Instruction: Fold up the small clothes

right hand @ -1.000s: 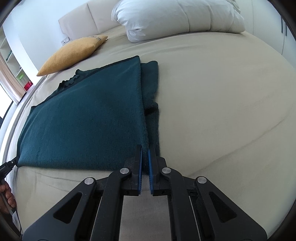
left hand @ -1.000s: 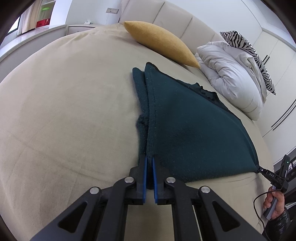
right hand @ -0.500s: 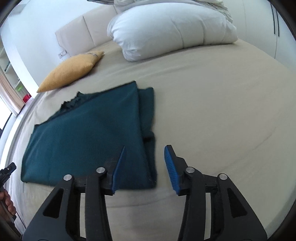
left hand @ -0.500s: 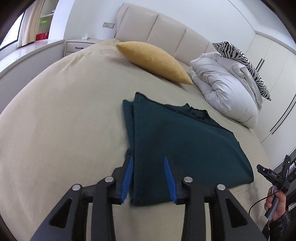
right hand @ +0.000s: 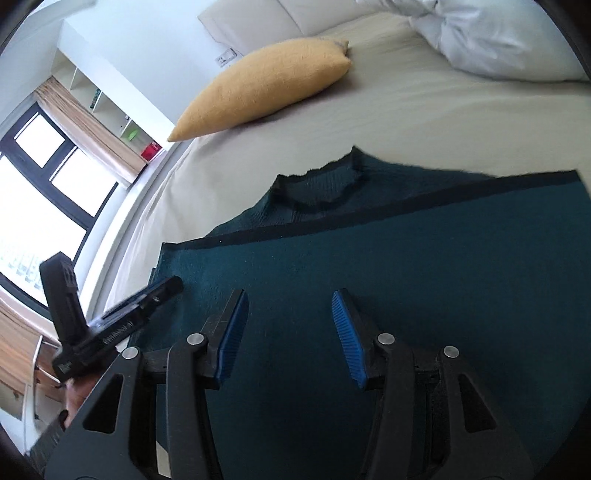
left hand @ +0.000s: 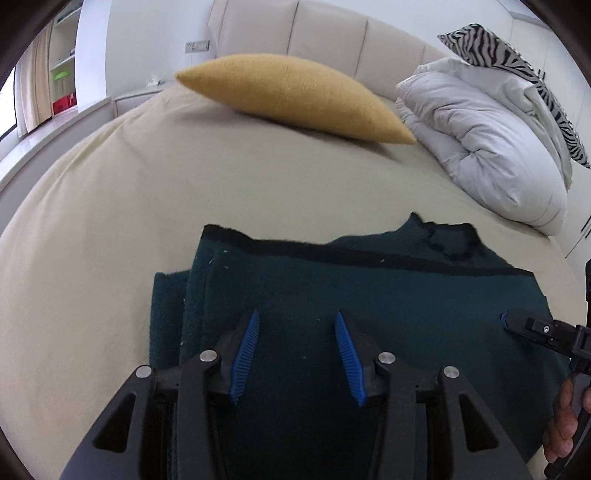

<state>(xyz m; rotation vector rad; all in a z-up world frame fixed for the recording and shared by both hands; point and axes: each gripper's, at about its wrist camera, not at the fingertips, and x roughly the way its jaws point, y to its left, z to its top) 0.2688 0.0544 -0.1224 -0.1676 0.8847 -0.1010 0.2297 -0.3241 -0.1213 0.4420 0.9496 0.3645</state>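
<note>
The left gripper (left hand: 295,332) hangs over the near part of the sweater (left hand: 388,302), its jaws apart with nothing pinched between them; they have just been opening. The right gripper (right hand: 290,314) stands the same way over the same cloth, jaws parted and free of it, and they too have just been opening. In the left wrist view the right gripper shows at the right edge, with a hand (left hand: 565,424) on its handle; in the right wrist view the left gripper shows at the left edge, blurred.

The dark teal sweater lies folded flat on the bed (left hand: 92,258), towards its near edge. A dark hem band runs across the top layer, and the neckline (right hand: 321,188) shows just beyond that band. A narrower folded layer sticks out along the sweater's left side.

Farther up the bed, well apart from the sweater, lies a yellow pillow (left hand: 295,99). To its right sits a bundled white duvet (left hand: 487,147) with a zebra cushion (left hand: 517,62) behind it, against the padded headboard (left hand: 325,26).
</note>
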